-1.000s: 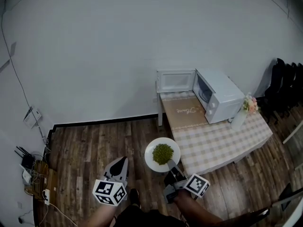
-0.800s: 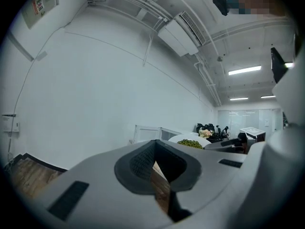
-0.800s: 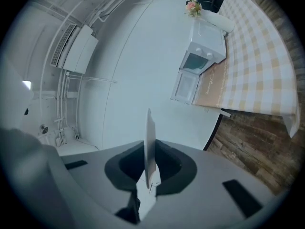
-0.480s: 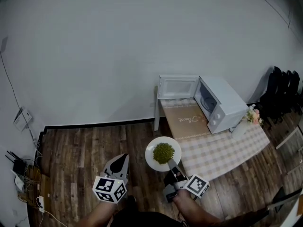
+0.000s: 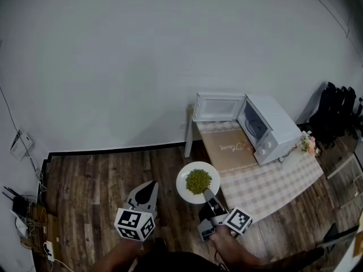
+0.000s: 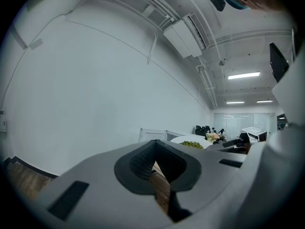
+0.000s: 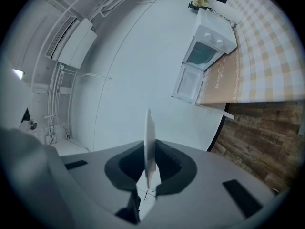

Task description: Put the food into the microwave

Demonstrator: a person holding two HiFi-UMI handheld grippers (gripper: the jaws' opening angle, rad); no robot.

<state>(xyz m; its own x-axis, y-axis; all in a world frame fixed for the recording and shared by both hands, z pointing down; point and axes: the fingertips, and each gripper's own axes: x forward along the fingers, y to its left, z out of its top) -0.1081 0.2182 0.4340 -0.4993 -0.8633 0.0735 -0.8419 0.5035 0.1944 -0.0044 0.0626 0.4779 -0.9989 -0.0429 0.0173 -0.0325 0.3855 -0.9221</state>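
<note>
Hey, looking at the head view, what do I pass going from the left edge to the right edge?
Tangle of cables → left gripper → plate of green food → microwave → flowers → black chairs. The right gripper overlaps the plate, so it is left out.
</note>
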